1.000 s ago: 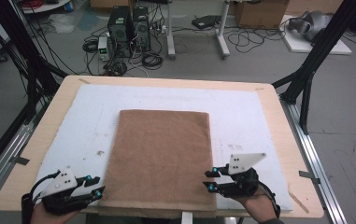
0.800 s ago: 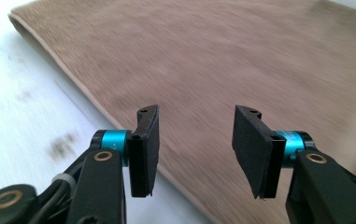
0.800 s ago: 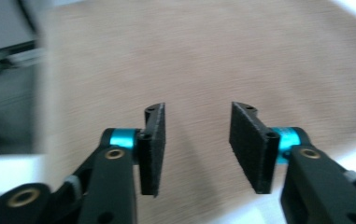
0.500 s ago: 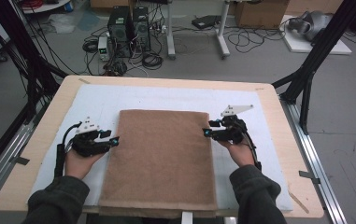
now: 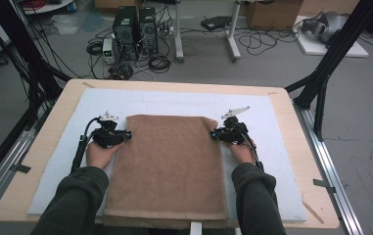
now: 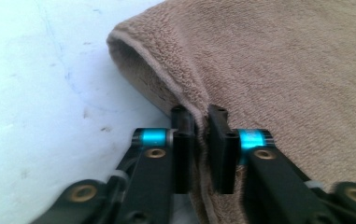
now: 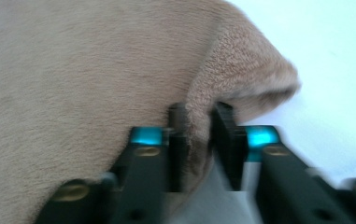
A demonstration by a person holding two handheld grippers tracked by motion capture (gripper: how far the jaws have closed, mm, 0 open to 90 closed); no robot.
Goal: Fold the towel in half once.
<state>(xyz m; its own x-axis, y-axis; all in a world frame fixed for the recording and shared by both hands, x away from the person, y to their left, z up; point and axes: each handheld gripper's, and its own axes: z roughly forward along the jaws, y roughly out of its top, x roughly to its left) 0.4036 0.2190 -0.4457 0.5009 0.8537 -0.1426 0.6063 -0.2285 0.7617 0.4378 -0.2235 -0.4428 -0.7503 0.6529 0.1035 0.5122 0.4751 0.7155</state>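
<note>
My left gripper (image 6: 201, 140) and right gripper (image 7: 199, 144) had just closed, each pinching a far corner of the brown towel (image 5: 169, 161) (folded flat).

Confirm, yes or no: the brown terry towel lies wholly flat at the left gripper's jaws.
No: in the left gripper view the brown terry towel's edge is pinched up between the jaws.

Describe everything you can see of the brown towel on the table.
The brown towel is a terry cloth rectangle with a hemmed edge, lying flat on the white mat, its near edge at the table's front. The left gripper pinches its far left corner and the right gripper its far right corner, each bunching a fold between closed jaws.
</note>
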